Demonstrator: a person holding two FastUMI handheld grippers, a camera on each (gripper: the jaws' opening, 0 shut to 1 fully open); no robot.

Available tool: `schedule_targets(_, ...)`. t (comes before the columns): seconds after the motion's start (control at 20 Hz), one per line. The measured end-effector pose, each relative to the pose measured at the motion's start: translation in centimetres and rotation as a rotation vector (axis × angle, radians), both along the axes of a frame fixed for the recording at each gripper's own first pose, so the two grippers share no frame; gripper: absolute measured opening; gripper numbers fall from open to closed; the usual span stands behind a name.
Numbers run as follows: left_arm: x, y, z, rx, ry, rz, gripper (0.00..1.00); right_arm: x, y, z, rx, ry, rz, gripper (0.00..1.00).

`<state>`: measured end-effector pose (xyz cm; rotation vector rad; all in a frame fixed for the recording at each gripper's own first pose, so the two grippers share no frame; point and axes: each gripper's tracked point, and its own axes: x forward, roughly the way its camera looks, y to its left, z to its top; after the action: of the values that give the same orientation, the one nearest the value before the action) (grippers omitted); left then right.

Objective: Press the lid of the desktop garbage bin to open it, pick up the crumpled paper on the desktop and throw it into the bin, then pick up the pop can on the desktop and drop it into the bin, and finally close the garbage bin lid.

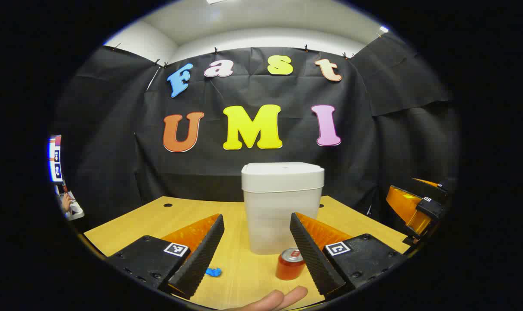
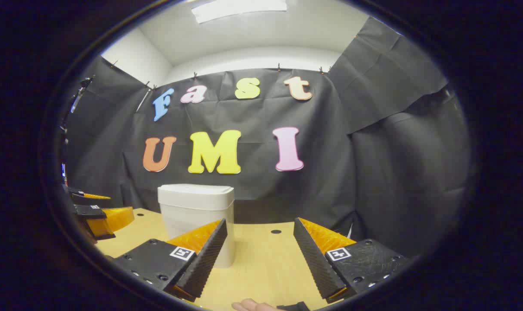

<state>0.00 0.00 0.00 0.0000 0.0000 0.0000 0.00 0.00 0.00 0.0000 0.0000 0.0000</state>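
Observation:
The white desktop bin (image 1: 282, 211) stands on the wooden table (image 1: 157, 220) with its lid (image 1: 282, 175) down. In the left gripper view a red pop can (image 1: 289, 264) stands upright just in front of the bin, and a small blue crumpled paper (image 1: 213, 272) lies to its left. My left gripper (image 1: 256, 216) is open, held short of the bin and above both items. My right gripper (image 2: 260, 221) is also open with nothing in it, and here the bin (image 2: 196, 216) is ahead to the left. Each gripper appears at the edge of the other's view (image 1: 412, 207) (image 2: 97, 216).
Black cloth walls close off the back and sides of the table. Small round holes (image 1: 167, 204) (image 2: 275, 231) mark the tabletop near its far edge. Fingers of the holding hands (image 1: 279, 300) (image 2: 253, 306) show at the bottom of both views.

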Motion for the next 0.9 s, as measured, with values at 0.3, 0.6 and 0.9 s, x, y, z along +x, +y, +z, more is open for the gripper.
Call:
schedule_targets(0.3, -1.9, 4.0, -0.2, 0.002, -0.02, 0.005, 0.99, -1.8, 2.5, -1.5, 0.021, 0.059, -0.019, 0.93)
schedule_targets(0.6, -2.7, 6.3, -0.7, -0.004, -0.027, 0.01, 0.99, -2.6, 3.0, -1.8, 0.059, 0.091, -0.028, 0.95)
schedule_targets(0.9, -2.4, 7.0, -2.2, -0.021, 0.014, 0.001, 0.99, -2.9, 2.8, -2.0, 0.071, 0.095, -0.062, 0.96)
